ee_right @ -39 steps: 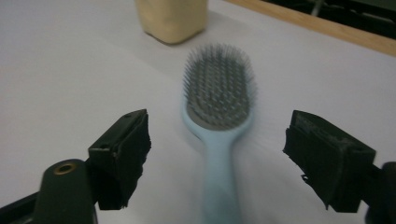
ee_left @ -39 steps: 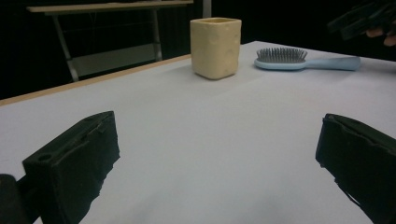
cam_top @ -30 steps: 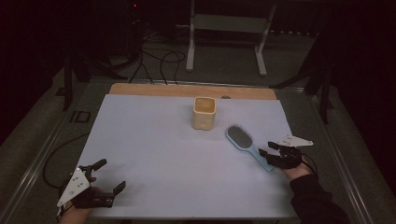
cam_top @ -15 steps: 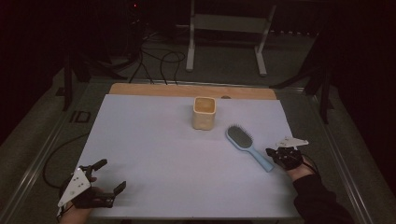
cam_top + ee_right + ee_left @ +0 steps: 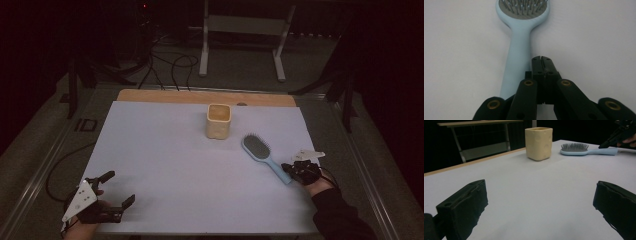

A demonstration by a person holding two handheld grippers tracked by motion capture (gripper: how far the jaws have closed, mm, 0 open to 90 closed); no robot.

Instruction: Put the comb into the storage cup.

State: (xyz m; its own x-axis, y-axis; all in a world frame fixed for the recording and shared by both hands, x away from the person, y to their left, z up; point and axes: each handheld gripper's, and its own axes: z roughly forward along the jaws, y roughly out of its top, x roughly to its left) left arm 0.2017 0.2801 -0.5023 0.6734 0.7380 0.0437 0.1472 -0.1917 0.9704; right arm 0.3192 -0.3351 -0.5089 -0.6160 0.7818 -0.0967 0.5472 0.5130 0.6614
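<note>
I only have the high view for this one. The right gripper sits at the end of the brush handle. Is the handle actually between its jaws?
Observer: No. In the right gripper view the right gripper has its jaws shut flat together with nothing between them. The brush handle lies just beside them.
Operator: And the left gripper, what is it aimed at?
Observer: The left gripper is wide open over the bare table. Its own view looks toward the cup, which stands far off.
</note>
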